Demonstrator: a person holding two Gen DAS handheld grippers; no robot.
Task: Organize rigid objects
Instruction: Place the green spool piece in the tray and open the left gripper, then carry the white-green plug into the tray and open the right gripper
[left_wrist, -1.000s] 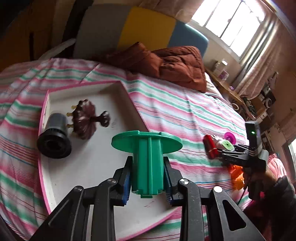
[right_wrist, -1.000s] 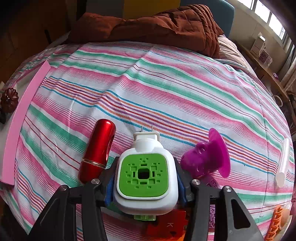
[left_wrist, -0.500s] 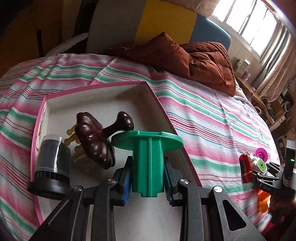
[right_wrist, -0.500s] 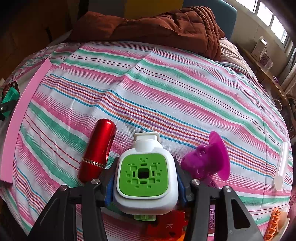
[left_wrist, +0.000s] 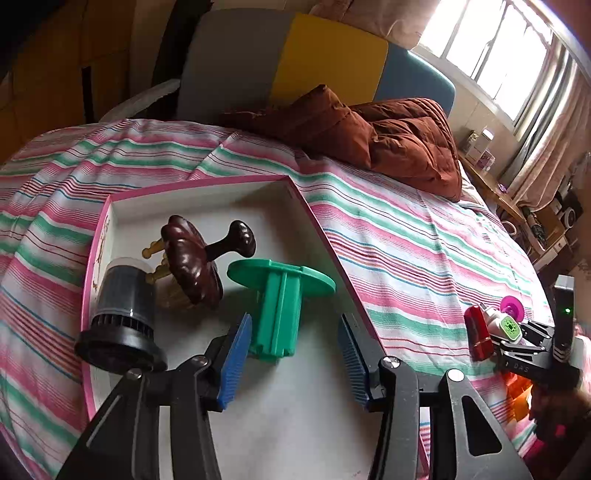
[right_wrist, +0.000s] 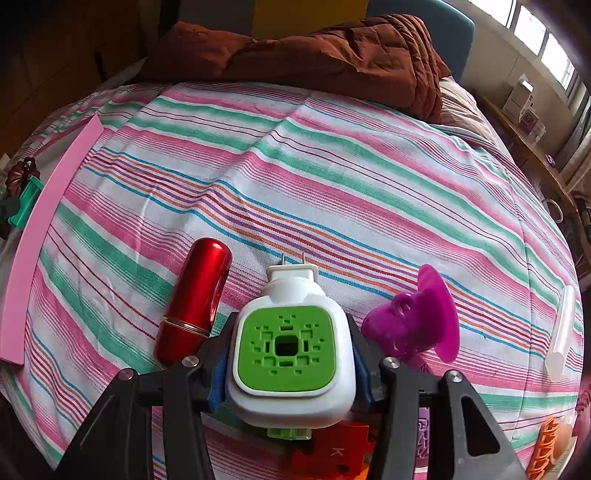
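Note:
A pink-rimmed white tray (left_wrist: 303, 199) lies on the striped bed. In it are a green spool (left_wrist: 279, 306), a dark brown wooden massager (left_wrist: 195, 258) and a black cylinder (left_wrist: 123, 314). My left gripper (left_wrist: 291, 362) is open over the tray, its blue pads either side of the spool and apart from it. My right gripper (right_wrist: 288, 369) is shut on a white and green plug-in device (right_wrist: 286, 343), held just above the bed. A red lipstick tube (right_wrist: 194, 299) lies to its left and a magenta suction cup (right_wrist: 417, 321) to its right.
A brown quilt (right_wrist: 314, 48) is bunched at the head of the bed. A white stick (right_wrist: 561, 332) lies at the right. Red and orange puzzle pieces (right_wrist: 332, 454) sit under the right gripper. The tray's pink edge (right_wrist: 44, 229) shows at far left.
My left gripper has opened and let go of the green spool, which now stands in the tray. The right gripper still holds the plug-in device in much the same place.

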